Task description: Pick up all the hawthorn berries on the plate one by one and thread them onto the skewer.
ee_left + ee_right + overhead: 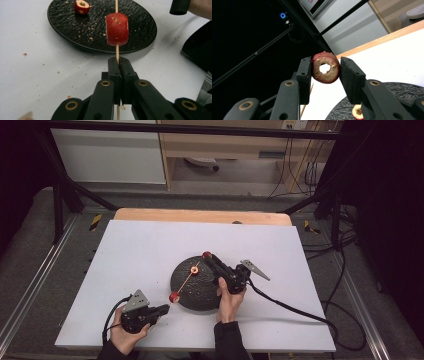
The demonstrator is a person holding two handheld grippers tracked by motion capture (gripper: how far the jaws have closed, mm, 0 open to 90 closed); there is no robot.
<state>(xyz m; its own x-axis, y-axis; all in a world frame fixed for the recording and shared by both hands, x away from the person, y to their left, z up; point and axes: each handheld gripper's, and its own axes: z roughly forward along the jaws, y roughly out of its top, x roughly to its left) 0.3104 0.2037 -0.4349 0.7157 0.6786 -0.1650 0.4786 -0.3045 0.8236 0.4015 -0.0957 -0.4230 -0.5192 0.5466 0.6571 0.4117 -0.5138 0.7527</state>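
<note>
My left gripper (167, 308) (120, 62) sits at the near left of the table, shut on a thin wooden skewer (117, 51). A red fruit piece (117, 29) (174, 296) is threaded on the skewer just beyond the jaws, above the near rim of a black textured plate (200, 295) (75, 30). The skewer (187, 279) runs on across the plate. My right gripper (210, 261) (325, 73) hovers over the plate's far edge, shut on a cored red fruit ring (325, 70) (206, 255). Another red fruit piece (81, 6) (195, 269) (357, 112) lies on the plate.
The plate stands mid-table on a white board (150, 250), with crumbs scattered round it. A wooden table edge (200, 215) shows behind the board. Black frame bars and cables surround the table. A cable (290, 307) trails right from my right gripper.
</note>
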